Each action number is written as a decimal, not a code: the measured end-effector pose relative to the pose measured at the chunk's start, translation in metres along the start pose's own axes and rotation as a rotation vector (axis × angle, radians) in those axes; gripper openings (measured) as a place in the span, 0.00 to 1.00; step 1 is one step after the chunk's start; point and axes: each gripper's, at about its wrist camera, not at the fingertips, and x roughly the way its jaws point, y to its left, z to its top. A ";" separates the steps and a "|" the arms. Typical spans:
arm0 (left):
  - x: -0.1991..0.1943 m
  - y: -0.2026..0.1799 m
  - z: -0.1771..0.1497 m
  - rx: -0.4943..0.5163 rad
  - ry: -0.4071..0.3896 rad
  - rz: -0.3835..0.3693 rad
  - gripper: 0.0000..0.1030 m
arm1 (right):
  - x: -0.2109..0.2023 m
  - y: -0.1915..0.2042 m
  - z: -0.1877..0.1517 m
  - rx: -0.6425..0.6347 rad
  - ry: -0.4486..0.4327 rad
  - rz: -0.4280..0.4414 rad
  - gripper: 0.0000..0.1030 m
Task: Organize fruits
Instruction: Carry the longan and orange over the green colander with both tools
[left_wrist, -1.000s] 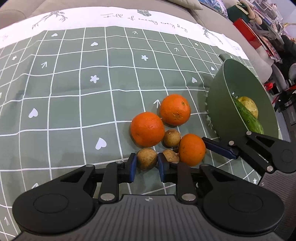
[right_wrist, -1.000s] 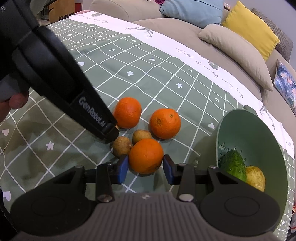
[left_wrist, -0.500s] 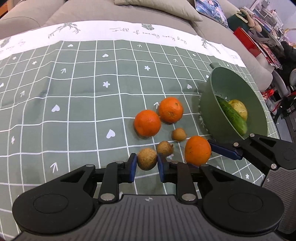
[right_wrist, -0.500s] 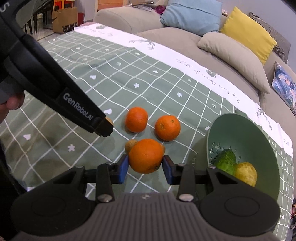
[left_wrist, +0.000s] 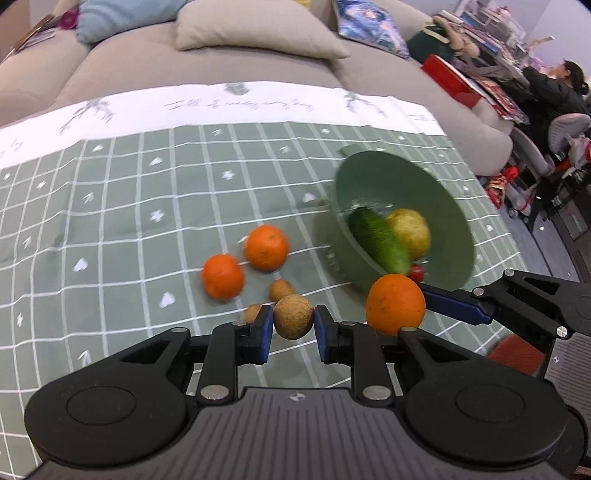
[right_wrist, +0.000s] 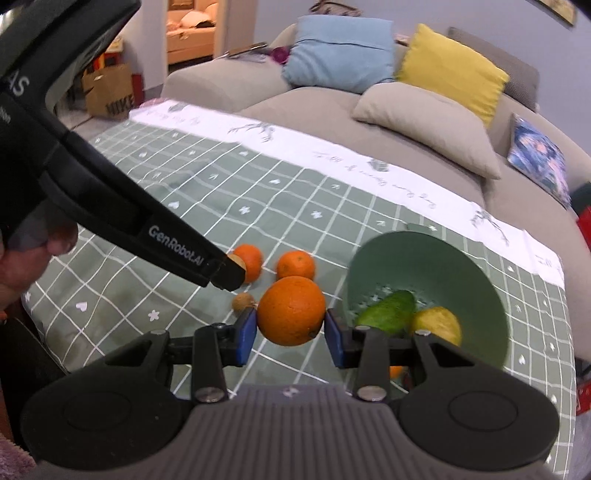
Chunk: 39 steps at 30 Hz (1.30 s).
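Note:
My left gripper (left_wrist: 293, 328) is shut on a small brown round fruit (left_wrist: 293, 320) and holds it above the table. My right gripper (right_wrist: 291, 332) is shut on an orange (right_wrist: 291, 310), also lifted; the orange shows in the left wrist view (left_wrist: 395, 304). Two oranges (left_wrist: 266, 247) (left_wrist: 222, 276) and two small brown fruits (left_wrist: 281, 290) (left_wrist: 252, 312) lie on the green checked cloth. A green bowl (left_wrist: 454, 221) to the right holds a cucumber (left_wrist: 380, 245), a yellow fruit (left_wrist: 409, 230) and a small red fruit (left_wrist: 417, 274).
The green checked tablecloth (left_wrist: 129, 221) covers the table, with a white band along its far edge. A grey sofa with cushions (right_wrist: 424, 110) stands behind it. A person sits at a desk at far right (left_wrist: 554, 96).
Both grippers have risen off the table with their fruits, and moved toward the bowl. The fruits left on the cloth look smaller and farther below.

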 end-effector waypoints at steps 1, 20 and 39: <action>0.001 -0.004 0.002 0.009 -0.001 -0.004 0.25 | -0.003 -0.005 -0.001 0.015 -0.003 -0.004 0.35; 0.037 -0.075 0.063 0.247 0.019 -0.003 0.25 | -0.004 -0.113 -0.017 0.274 0.047 -0.091 0.35; 0.108 -0.076 0.092 0.253 0.209 0.043 0.25 | 0.069 -0.144 -0.020 0.316 0.302 0.055 0.36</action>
